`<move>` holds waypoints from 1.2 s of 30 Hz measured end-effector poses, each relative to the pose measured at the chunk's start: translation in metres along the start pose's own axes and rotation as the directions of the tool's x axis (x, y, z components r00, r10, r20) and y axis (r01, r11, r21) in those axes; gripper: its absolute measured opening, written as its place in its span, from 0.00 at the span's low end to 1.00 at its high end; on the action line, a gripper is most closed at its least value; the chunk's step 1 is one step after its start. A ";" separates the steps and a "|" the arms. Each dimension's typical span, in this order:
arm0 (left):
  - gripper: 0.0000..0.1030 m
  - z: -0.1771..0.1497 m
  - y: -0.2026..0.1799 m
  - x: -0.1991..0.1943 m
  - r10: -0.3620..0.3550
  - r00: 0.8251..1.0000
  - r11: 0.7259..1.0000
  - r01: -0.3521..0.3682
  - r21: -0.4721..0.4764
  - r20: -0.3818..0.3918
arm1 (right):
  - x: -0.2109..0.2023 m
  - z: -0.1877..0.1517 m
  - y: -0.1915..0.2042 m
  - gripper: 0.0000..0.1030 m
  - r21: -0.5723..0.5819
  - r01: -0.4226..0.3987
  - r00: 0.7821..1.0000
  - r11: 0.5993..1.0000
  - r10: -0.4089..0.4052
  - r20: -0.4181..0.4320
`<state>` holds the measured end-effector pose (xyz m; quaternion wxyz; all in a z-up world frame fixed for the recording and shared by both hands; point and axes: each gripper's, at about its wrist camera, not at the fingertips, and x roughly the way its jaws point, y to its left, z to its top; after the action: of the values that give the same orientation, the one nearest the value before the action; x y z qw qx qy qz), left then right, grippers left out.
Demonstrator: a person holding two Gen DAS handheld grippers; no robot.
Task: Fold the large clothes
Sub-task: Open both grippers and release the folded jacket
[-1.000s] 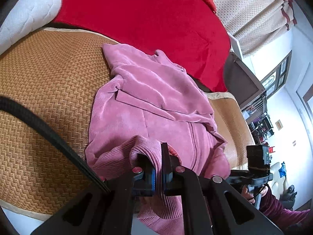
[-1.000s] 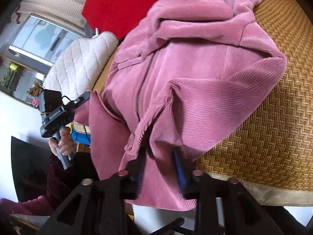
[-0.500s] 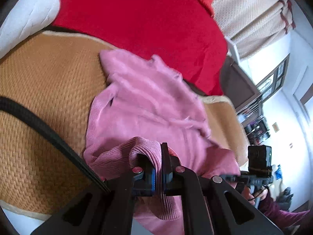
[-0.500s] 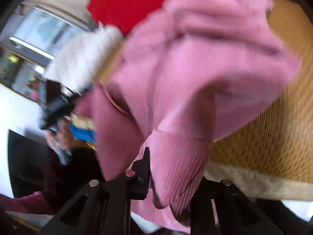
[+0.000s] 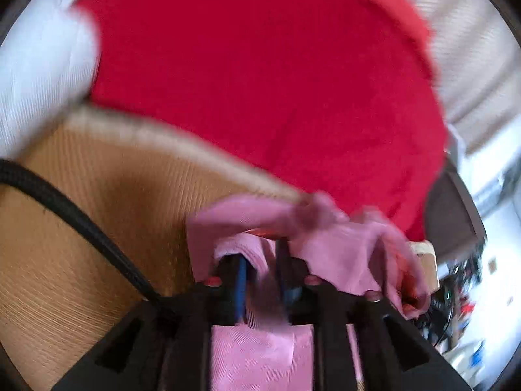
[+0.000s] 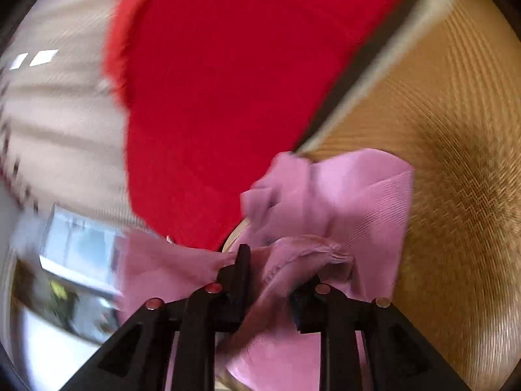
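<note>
Since a second ago my view has swung: the pink garment (image 5: 342, 247) that lay spread across the woven mat (image 5: 97, 228) is now bunched close in front of both cameras, and the red blanket (image 5: 260, 81) fills most of each picture. Both views are smeared by motion.

On the left wrist view, the white quilted cushion (image 5: 39, 65) sits at the far left, and a black cable (image 5: 81, 221) crosses the mat. My left gripper (image 5: 262, 277) was pinched tight on a ribbed edge before; now its jaws are opening, with pink cloth between them. I cannot tell whether the pads press it.

On the right wrist view, my right gripper (image 6: 273, 280), wide a second ago, has its jaws opening, with a fold of the garment (image 6: 358, 195) draped between them and over the right finger (image 6: 309, 299). Contact there is also unclear.

The garment looks like fine-ribbed corduroy, crumpled and doubled over, lying on the mat near the blanket's edge.
</note>
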<state>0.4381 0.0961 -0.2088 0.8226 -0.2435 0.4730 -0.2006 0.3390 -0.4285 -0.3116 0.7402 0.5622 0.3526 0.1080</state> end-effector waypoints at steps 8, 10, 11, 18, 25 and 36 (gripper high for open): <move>0.74 -0.012 -0.007 -0.030 0.037 0.942 0.999 -0.047 0.024 0.334 | -0.007 -0.019 0.050 0.27 -0.334 0.159 0.979 0.929 -0.104 0.175; 0.85 -0.022 -0.016 -0.053 0.124 0.866 0.987 -0.160 0.033 0.484 | -0.014 -0.028 0.067 0.27 -0.416 0.167 0.970 0.894 -0.073 0.232; 0.85 -0.023 -0.018 -0.053 0.141 0.863 0.982 -0.184 0.042 0.485 | -0.017 -0.033 0.074 0.27 -0.454 0.160 0.969 0.877 -0.052 0.240; 0.85 -0.031 -0.030 -0.002 0.223 0.944 0.955 -0.262 0.137 0.245 | 0.024 -0.079 0.100 0.27 -0.652 0.036 0.994 0.758 -0.095 -0.056; 0.85 -0.040 -0.021 0.046 0.385 0.913 0.892 -0.406 0.200 0.136 | 0.040 -0.009 0.053 0.25 -0.374 0.398 0.915 0.838 -0.329 0.236; 0.85 -0.056 -0.024 -0.023 0.394 0.876 0.895 -0.435 0.102 0.279 | 0.019 -0.053 0.094 0.27 -0.528 0.341 0.935 0.778 -0.224 0.274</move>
<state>0.3757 0.0783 -0.2036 0.9165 -0.0923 0.3884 -0.0243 0.3410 -0.3461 -0.2403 0.9121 0.2647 0.3104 0.0393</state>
